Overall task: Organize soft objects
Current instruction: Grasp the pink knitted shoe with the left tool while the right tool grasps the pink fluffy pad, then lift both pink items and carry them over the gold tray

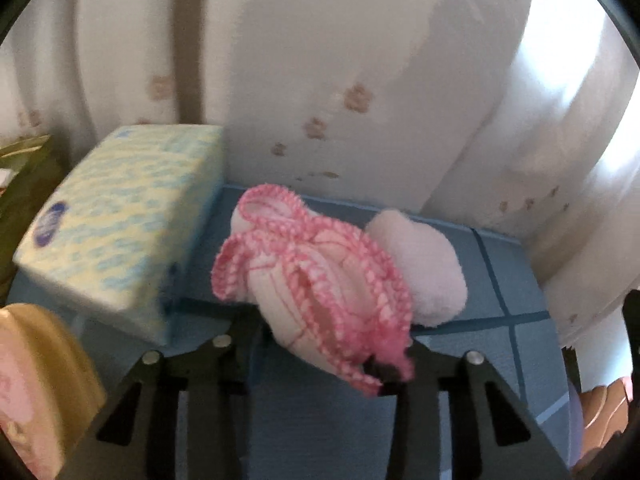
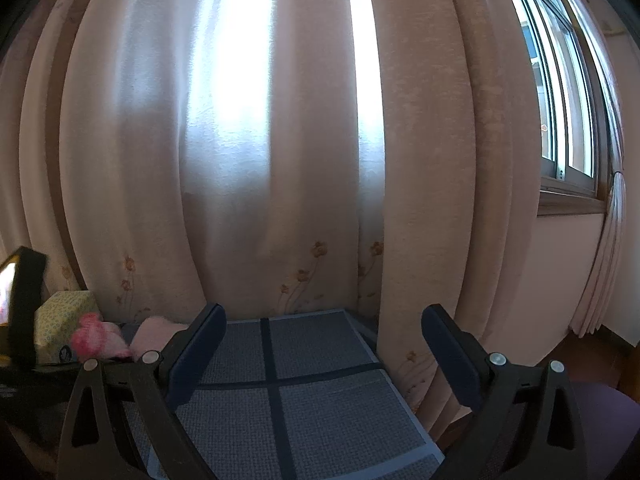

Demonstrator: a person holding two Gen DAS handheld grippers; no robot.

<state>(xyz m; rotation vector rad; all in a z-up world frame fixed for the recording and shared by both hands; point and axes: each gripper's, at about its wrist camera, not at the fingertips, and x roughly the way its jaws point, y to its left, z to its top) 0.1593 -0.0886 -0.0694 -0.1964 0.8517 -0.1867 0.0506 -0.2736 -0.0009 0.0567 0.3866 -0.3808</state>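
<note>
A pink-and-white knitted baby garment (image 1: 316, 280) lies on a blue mat (image 1: 512, 280), draped over the right finger of my left gripper (image 1: 320, 356). The left gripper's jaws stand wide apart, and the garment rests on one fingertip without being pinched. A pale pink fluffy piece (image 1: 420, 264) lies just behind the garment, touching it. Both also show small at the left of the right wrist view: the garment (image 2: 98, 338) and the fluffy piece (image 2: 156, 332). My right gripper (image 2: 324, 344) is open and empty above the blue-grey mat (image 2: 320, 400).
A yellow-and-blue tissue pack (image 1: 116, 220) sits left of the garment, also visible in the right wrist view (image 2: 64, 320). A pink and gold box (image 1: 36, 384) is at lower left. White flowered curtains (image 1: 320, 80) hang close behind the mat. A window (image 2: 560, 80) is at right.
</note>
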